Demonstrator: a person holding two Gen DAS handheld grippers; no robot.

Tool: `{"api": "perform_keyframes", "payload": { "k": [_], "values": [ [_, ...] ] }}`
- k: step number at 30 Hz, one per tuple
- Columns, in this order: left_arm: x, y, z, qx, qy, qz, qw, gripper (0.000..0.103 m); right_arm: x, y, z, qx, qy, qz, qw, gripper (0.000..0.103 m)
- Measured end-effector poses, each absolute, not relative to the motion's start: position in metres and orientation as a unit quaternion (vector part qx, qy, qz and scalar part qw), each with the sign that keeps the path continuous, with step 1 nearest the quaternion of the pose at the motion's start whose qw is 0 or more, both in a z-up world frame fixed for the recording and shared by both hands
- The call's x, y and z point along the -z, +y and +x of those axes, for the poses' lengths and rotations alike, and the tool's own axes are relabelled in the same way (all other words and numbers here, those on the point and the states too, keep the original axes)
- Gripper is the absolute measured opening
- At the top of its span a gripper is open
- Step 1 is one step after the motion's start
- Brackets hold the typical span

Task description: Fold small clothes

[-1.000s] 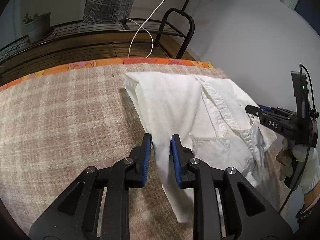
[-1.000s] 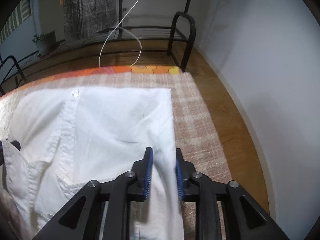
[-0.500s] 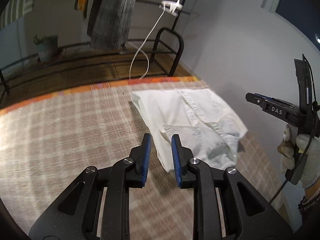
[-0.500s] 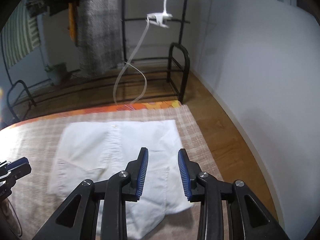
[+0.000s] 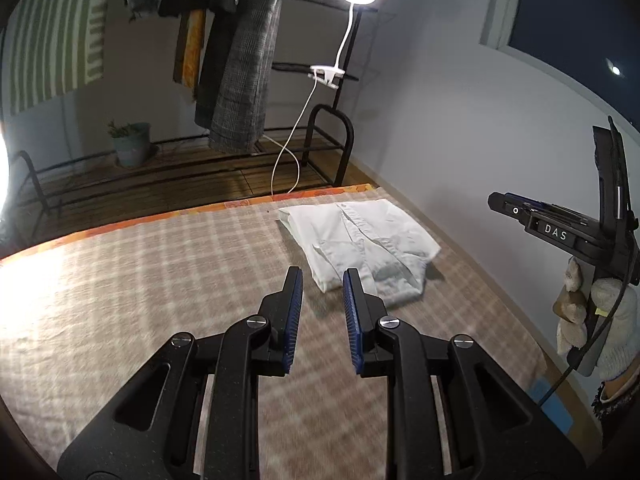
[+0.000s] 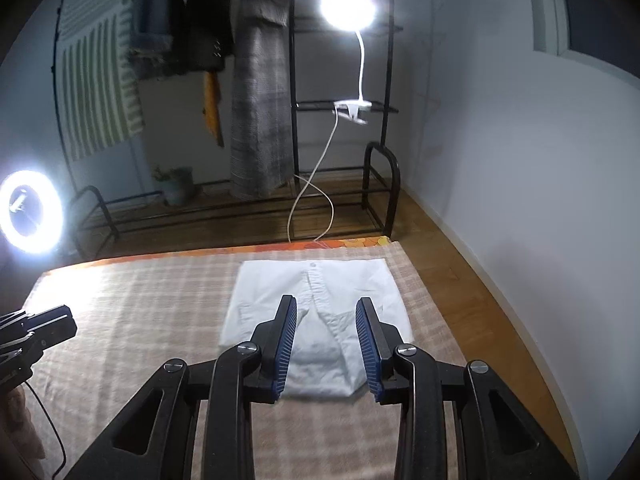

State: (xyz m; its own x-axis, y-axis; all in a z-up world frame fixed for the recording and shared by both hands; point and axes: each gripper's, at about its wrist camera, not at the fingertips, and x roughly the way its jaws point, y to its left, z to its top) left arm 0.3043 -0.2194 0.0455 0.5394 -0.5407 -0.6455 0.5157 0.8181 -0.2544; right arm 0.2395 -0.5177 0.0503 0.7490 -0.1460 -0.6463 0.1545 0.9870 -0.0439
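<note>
On the plaid-covered table [image 6: 120,320], left gripper [image 5: 322,284] hovers at left, jaws apart and empty; folded white shirt [image 6: 316,312] lies at the far right edge; right gripper [image 6: 326,312] hangs above it, jaws apart, holding nothing.

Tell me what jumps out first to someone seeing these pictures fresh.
The folded white shirt lying on the checked blanket near its far right corner. Then the bright clip-on lamp on the black rack behind, and both open grippers, left gripper and right gripper, holding nothing.
</note>
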Motion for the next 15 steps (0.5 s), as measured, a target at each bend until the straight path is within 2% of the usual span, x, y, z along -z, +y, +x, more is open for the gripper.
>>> {"api": "perform_keyframes", "payload": {
  "k": [13, 15],
  "values": [
    [-0.054, -0.170, 0.203, 0.303, 0.361, -0.001, 0.882, 0.020, -0.062, -0.468, 0.131, 0.063, 0.323, 0.015, 0.944, 0.031],
    [-0.051, -0.164, 0.192, 0.305, 0.363, -0.003, 0.880, 0.020, -0.059, -0.462, 0.118, 0.060, 0.322, 0.021, 0.945, 0.035]
  ]
}}
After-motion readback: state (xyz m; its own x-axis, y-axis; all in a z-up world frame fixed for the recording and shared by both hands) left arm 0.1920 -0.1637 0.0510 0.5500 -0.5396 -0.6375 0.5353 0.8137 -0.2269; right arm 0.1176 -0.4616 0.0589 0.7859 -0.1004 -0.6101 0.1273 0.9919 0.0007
